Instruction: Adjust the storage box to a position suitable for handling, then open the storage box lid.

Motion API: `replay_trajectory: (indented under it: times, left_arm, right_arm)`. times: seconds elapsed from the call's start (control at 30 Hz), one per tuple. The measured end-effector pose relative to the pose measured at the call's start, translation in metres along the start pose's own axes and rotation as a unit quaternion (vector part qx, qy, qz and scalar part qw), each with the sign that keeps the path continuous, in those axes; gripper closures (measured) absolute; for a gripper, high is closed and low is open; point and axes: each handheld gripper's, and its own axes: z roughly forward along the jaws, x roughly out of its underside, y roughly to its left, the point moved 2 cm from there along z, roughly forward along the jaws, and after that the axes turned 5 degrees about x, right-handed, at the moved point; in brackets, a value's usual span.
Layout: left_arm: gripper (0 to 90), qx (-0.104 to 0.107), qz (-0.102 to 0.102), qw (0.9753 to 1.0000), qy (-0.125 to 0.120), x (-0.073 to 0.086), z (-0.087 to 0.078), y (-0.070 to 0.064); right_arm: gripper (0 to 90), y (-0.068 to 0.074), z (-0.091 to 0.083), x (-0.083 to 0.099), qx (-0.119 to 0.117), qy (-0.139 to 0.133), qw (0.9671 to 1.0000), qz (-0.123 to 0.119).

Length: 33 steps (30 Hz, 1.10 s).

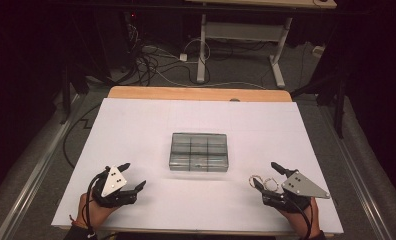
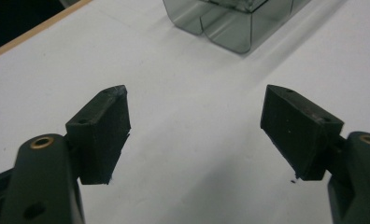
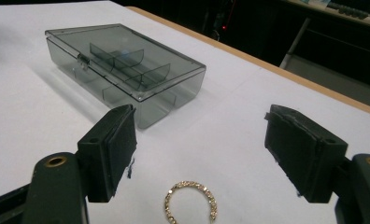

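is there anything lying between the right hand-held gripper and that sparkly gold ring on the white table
Nothing visible. The gold stone-set ring lies on bare white tabletop between the open jaws of the right hand-held gripper. The smoky clear plastic compartment box sits farther off, lid closed.

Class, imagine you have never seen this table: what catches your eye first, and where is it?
First comes the smoky clear plastic box with dividers inside, lid closed, in the middle of the white table. Next, the small sparkly rings lying on the table between the open jaws of the right gripper, near the person's edge. The left gripper rests open at the other near corner, with nothing between its jaws.
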Motion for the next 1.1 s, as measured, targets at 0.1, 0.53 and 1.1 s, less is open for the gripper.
replay_trajectory:
  times: [0.1, 0.53, 1.1]
  left_arm:
    - [23.1, 0.003, -0.024, 0.9997, 0.001, 0.007, -0.003, 0.001]
    - [23.1, 0.016, -0.033, 0.9993, 0.008, 0.014, -0.005, -0.003]
    - [33.1, 0.11, -0.118, 0.9867, -0.019, -0.021, 0.026, 0.01]
  right_arm:
    - [27.6, 0.002, -0.001, 0.001, -0.005, 0.003, 1.0, 0.001]
    - [30.8, 0.016, 0.01, 0.002, -0.043, 0.012, 0.9988, -0.019]
    - [78.2, 0.054, 0.06, -0.022, -0.146, 0.046, 0.988, -0.021]
